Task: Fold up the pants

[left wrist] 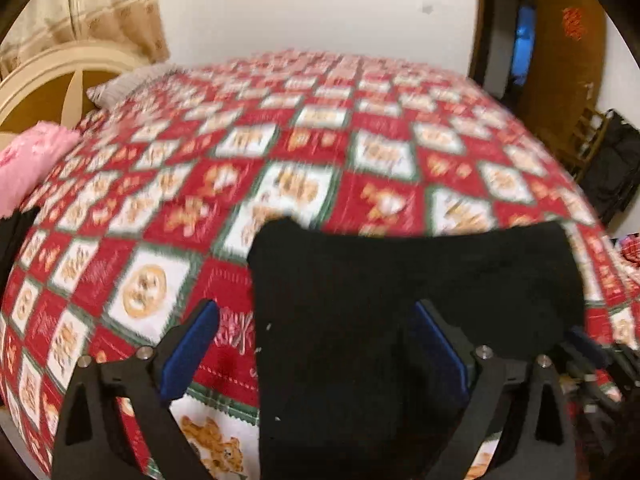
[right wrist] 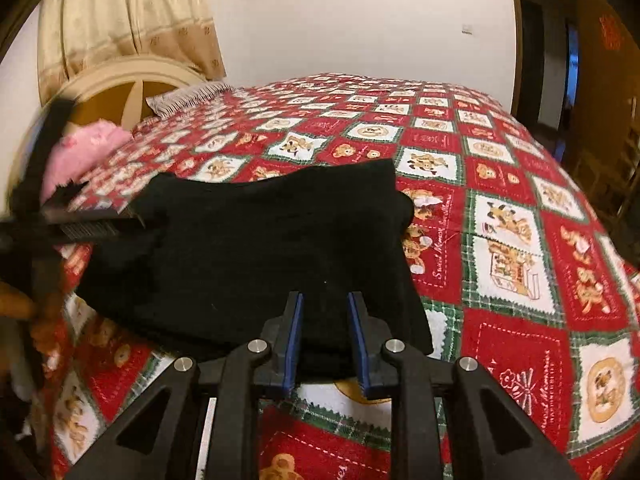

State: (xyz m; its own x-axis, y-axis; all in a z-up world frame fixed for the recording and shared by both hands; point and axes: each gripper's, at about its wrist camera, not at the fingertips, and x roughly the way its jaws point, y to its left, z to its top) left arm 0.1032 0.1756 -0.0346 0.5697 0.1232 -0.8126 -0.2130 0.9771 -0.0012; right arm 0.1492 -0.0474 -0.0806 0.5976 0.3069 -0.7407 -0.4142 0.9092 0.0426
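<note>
We see the black pants (right wrist: 256, 256) lying folded in a compact bundle on the red, white and green patchwork bedspread (right wrist: 520, 240), close to the near edge of the bed, with a pink pillow (right wrist: 90, 140) and a cream headboard (right wrist: 132, 84) well behind them to the left. Our left gripper (left wrist: 316, 344) stands wide, its blue pads (left wrist: 192, 352) straddling the bundle's left edge without pressing on it. Our right gripper (right wrist: 324, 340) is narrow, its pads (right wrist: 294, 340) hanging just over the near edge of the pants and gripping nothing we can make out.
</note>
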